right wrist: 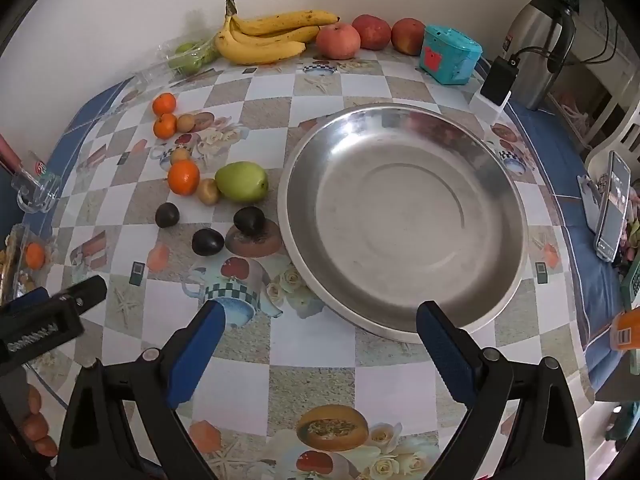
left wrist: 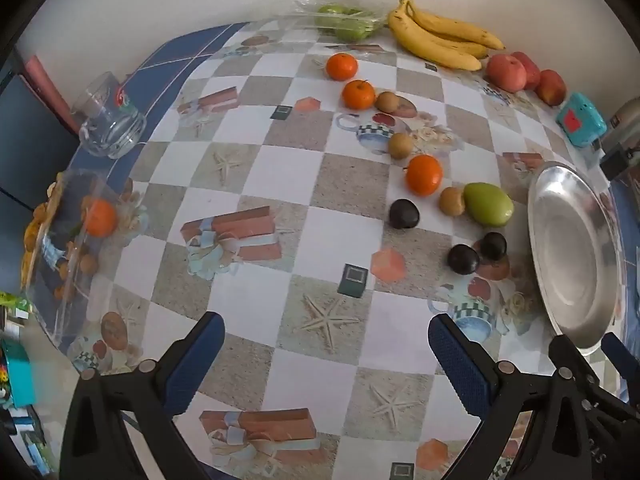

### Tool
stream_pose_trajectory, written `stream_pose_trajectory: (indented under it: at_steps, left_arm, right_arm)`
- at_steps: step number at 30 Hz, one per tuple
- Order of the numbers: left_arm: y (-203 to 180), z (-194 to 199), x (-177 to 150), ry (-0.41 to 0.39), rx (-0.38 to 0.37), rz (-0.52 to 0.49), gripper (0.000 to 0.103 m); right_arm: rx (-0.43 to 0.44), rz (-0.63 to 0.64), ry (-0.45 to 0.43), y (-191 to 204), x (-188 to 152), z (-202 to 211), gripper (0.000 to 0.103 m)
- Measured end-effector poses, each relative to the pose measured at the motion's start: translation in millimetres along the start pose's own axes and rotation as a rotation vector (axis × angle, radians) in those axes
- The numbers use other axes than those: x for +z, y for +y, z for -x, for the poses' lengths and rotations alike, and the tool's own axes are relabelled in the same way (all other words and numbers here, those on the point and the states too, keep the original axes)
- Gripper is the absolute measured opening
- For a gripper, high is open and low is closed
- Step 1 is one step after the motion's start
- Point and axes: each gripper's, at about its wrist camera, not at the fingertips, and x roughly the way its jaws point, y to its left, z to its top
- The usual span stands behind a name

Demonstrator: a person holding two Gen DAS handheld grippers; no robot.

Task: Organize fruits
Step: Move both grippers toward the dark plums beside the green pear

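Note:
Loose fruit lies on the patterned tablecloth: three oranges [left wrist: 424, 174] [right wrist: 183, 177], small brown fruits [left wrist: 452, 201], a green pear [left wrist: 489, 204] [right wrist: 241, 182] and three dark plums [left wrist: 404, 213] [right wrist: 207, 241]. A banana bunch [right wrist: 264, 38], red apples [right wrist: 338, 41] and bagged green fruit [right wrist: 188, 56] sit along the back wall. The steel bowl [right wrist: 404, 216] [left wrist: 576, 256] holds nothing. My left gripper [left wrist: 326, 346] hovers open over bare cloth, left of the bowl. My right gripper [right wrist: 320, 336] is open above the bowl's near rim.
A glass mug [left wrist: 110, 120] and a clear tray with an orange [left wrist: 80, 232] stand at the table's left edge. A teal box [right wrist: 450, 54], a black charger [right wrist: 498, 82], a steel kettle [right wrist: 540, 44] and a phone on a stand [right wrist: 612, 204] crowd the right side.

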Motion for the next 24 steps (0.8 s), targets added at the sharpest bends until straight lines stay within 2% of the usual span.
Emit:
stream_pose_trajectory:
  at_steps: [6,19,24]
  left_arm:
    - [-1,-4,-1,0.003,-0.041,0.014,0.103]
    - [4,-13,-6,0.029,0.007,0.023,0.103]
    - [6,-13,-7,0.005,-0.001,0.028,0.103]
  right_arm:
    - [-0.003,-0.012,0.005,-5,-1,-2,0.097]
    - [-0.016,-0.021,-0.006,-8,-3,-1,0.097]
    - [-0.019,-0.024,-0.010,-8,-2,-1,0.097]
